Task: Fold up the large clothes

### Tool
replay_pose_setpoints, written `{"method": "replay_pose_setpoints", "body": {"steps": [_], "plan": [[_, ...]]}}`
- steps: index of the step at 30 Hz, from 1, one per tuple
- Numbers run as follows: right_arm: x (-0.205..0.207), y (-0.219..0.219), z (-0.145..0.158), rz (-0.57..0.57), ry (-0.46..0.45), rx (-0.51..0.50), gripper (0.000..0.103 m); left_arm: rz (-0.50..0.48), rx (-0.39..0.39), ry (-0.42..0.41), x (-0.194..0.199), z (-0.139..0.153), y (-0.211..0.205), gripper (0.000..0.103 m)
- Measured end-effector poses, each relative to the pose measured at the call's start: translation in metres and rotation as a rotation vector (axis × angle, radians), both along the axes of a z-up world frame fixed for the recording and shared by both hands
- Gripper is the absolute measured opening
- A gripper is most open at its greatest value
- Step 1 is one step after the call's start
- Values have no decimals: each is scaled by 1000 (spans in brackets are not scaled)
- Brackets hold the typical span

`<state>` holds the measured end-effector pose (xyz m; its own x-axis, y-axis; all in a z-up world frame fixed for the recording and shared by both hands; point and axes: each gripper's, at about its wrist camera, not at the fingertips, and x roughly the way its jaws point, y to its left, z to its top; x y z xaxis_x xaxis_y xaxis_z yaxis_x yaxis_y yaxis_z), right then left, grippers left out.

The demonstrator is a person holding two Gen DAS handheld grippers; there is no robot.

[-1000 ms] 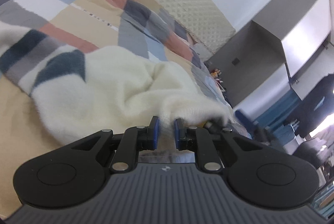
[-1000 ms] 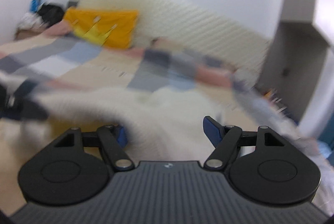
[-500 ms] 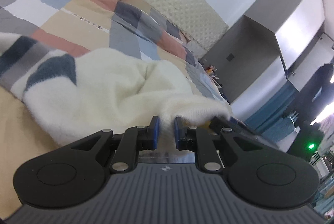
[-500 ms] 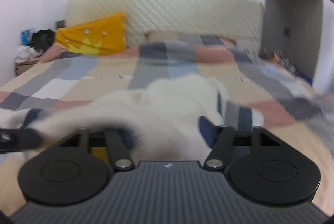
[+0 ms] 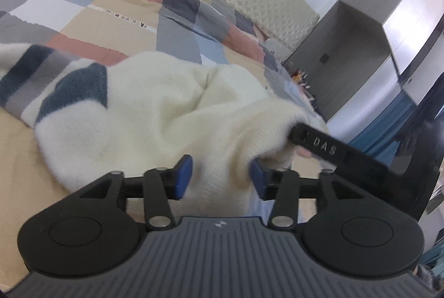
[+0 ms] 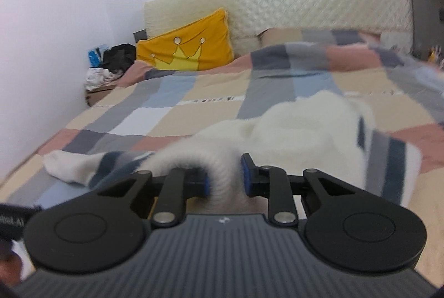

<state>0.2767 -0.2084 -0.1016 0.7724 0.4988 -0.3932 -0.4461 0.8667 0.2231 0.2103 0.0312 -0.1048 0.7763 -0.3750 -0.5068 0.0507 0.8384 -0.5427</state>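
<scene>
A cream fluffy sweater (image 5: 155, 115) with navy and grey stripes lies crumpled on the patchwork bedspread (image 5: 83, 6). My left gripper (image 5: 220, 177) is at its near edge with its jaws opening. A fold of the sweater hangs between the blue pads, which stand apart from it. From the right, a black finger (image 5: 319, 145) of my right gripper reaches into the same fold. In the right wrist view my right gripper (image 6: 225, 181) is closing on the ribbed hem of the sweater (image 6: 299, 137). That hem fills the gap between its pads.
A yellow crown pillow (image 6: 186, 51) leans on the quilted cream headboard (image 6: 305, 4). Grey wardrobes (image 5: 374, 20) stand past the bed's right side. Clothes and bags (image 6: 111, 65) pile on a bedside stand at the far left. Part of a hand (image 6: 8, 264) shows at the lower left.
The left jaws, shut on the sweater's edge before, have spread apart. The right gripper swung in beside it and its wide jaws narrowed onto the ribbed hem.
</scene>
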Motion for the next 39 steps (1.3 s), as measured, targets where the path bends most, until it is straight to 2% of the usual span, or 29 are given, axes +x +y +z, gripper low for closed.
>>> {"method": "replay_pose_setpoints", "body": {"steps": [1,7,10,15,20,23,26,30,32,35,37,39], "plan": [[0,-1,-1,3,8,10,26,0,18,6,-1,1,-5,69],[4,-10,-2,15,48,78,26,-13,110,-56,-14,11,-33,83],[5,-15,0,21,56,93,26,11,193,-95,-21,11,-48,84],[11,-27,-4,17,102,172,25,59,298,-96,-17,0,-70,84],[8,-29,-4,1,93,190,26,226,307,-36,-6,-13,-73,84],[10,-38,-8,-36,104,229,25,304,310,-35,-9,-15,-65,84],[11,-45,-11,-99,117,251,25,339,345,-44,-18,-12,-57,84],[10,-47,-12,-154,105,252,25,365,333,-38,-29,-11,-46,84],[7,-42,-11,-161,86,216,25,382,318,-34,-34,-9,-42,81],[4,-32,-12,-183,70,131,27,375,298,-38,-34,-8,-38,62],[5,-25,-15,-186,78,63,32,376,282,-37,-31,-7,-35,36],[9,-20,-21,-195,109,1,47,369,256,-45,-30,-5,-32,20]]}}
